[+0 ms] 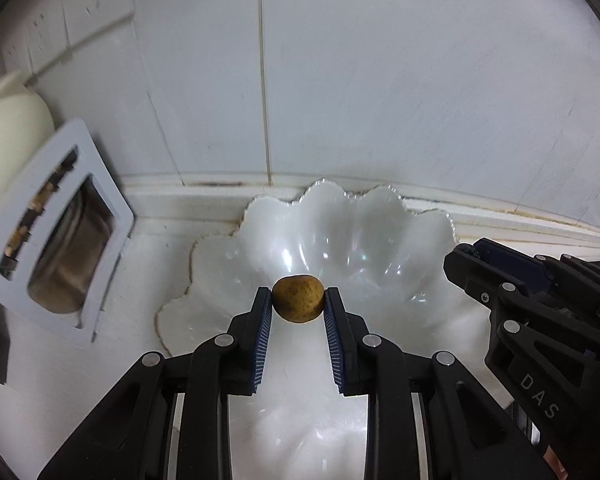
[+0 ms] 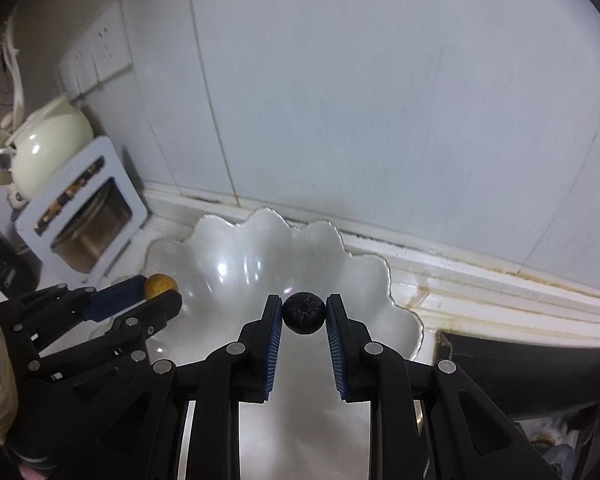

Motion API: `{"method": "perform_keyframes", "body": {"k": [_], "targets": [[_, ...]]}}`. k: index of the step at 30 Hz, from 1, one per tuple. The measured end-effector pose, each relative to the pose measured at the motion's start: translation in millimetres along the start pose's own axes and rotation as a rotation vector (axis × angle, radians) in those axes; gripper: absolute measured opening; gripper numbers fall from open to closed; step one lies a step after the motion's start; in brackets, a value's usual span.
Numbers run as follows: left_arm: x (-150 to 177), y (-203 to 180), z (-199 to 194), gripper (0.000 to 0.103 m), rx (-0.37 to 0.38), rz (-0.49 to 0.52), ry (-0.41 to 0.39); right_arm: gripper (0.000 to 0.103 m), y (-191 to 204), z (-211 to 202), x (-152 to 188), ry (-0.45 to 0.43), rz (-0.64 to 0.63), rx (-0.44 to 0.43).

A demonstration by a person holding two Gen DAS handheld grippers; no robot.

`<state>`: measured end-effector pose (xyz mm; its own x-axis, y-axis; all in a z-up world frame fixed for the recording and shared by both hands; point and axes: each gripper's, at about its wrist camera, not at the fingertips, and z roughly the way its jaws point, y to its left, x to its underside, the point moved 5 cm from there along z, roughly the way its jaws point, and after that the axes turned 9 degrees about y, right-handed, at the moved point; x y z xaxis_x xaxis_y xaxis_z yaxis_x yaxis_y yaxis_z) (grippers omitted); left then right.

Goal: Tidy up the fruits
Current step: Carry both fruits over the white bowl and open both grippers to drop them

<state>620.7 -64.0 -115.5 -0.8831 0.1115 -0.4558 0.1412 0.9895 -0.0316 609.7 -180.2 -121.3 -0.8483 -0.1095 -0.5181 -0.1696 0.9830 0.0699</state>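
Bowl [image 1: 260, 240] against wall [image 1: 380, 80]; rack [image 1: 96, 184] left; teapot [image 2: 48, 140] behind rack.

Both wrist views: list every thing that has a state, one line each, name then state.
Left gripper: shut on the yellow-brown fruit, over the bowl.
Right gripper: shut on the black fruit, over the bowl.
Scalloped white bowl: upright, nothing lying inside.
Cream teapot: upright, lid on.

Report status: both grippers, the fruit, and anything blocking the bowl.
Left gripper shut on yellow-brown fruit. Right gripper shut on dark round fruit. Both over the white scalloped bowl, which holds nothing visible. Nothing in the way.
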Motion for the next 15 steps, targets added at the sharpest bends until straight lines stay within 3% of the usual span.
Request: {"method": "perform_keyframes", "body": {"k": [5,8,10,15], "targets": [[0,4,14,0.028,0.003,-0.018,0.042,0.025,-3,15,2,0.045,0.02,-0.008],[1,4,14,0.042,0.003,-0.016,0.046,0.03,-3,19,4,0.062,0.021,-0.002],[2,4,11,0.045,-0.006,-0.013,0.035,0.038,-5,18,5,0.063,0.027,0.001],[5,6,-5,0.057,-0.037,-0.01,0.007,0.039,-8,10,10,0.06,0.034,0.021]]}}
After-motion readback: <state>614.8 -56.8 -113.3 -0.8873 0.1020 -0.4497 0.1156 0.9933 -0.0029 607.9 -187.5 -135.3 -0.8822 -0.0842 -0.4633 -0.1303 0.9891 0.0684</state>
